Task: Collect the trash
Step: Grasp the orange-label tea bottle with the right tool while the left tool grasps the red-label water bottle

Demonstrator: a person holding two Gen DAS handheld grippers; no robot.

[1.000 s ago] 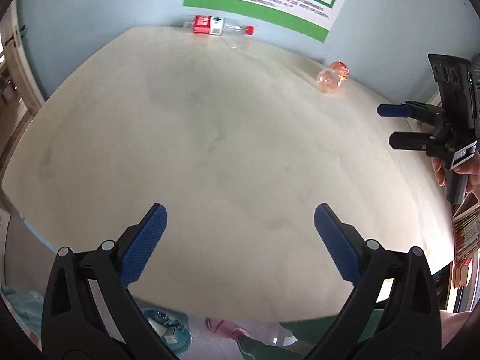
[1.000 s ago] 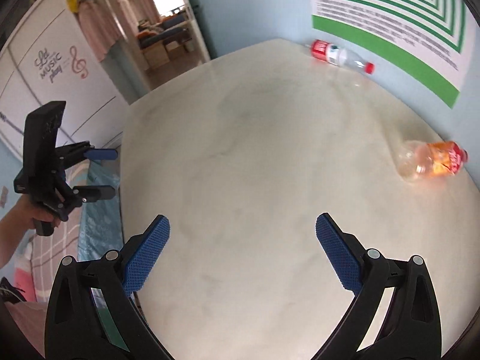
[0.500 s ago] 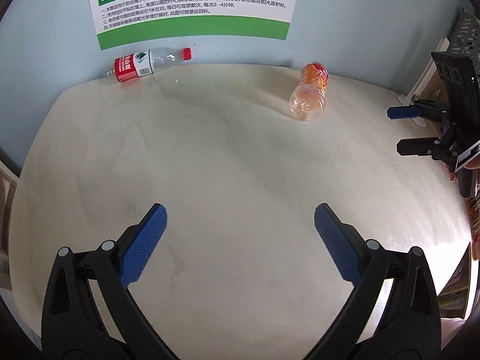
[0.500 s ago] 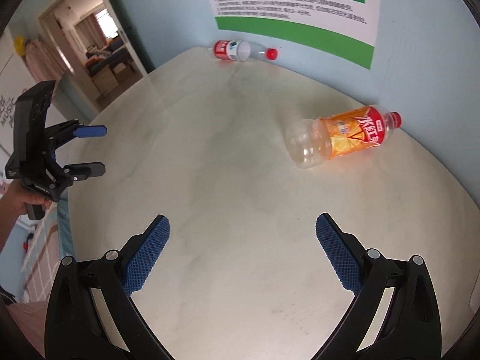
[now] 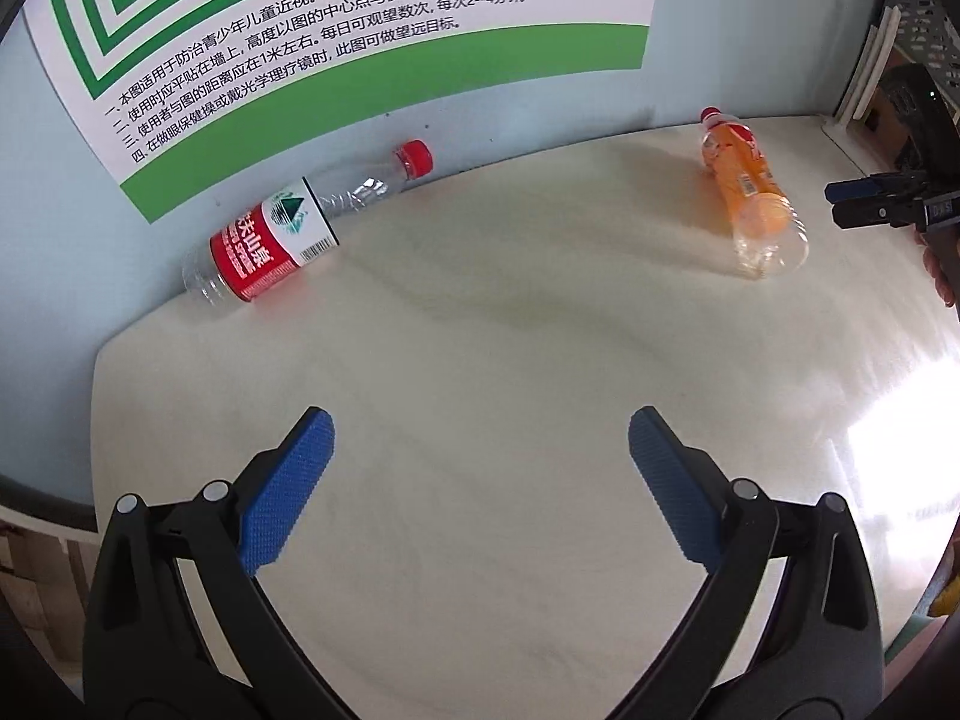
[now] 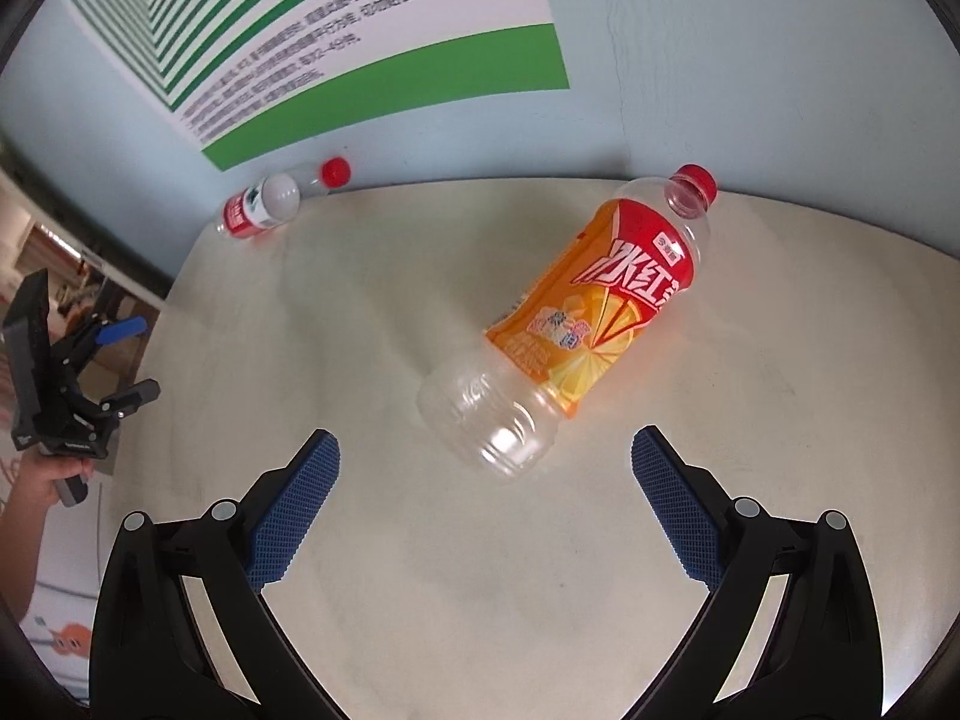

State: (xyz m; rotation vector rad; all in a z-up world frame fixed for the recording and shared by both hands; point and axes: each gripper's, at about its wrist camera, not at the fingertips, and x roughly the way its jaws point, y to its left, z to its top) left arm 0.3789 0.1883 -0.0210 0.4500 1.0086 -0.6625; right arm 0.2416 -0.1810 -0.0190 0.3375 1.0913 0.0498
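Note:
Two empty plastic bottles lie on a cream table (image 5: 510, 360). A clear water bottle with a red label and red cap (image 5: 288, 234) lies against the back wall; it shows far left in the right wrist view (image 6: 264, 207). An orange-labelled bottle with a red cap (image 6: 576, 324) lies on its side, base toward my right gripper (image 6: 480, 486), which is open and empty just short of it. My left gripper (image 5: 477, 462) is open and empty, well short of the water bottle. The orange bottle also shows at right in the left wrist view (image 5: 750, 204).
A green-and-white poster (image 5: 360, 18) hangs on the light blue wall behind the table. The table's left edge (image 5: 96, 396) drops off near the water bottle. A grey mesh rack (image 5: 924, 18) stands at the far right corner.
Both grippers have moved forward toward the wall. The orange bottle is now much closer to my right gripper, and the water bottle closer to my left. Both grippers stayed open.

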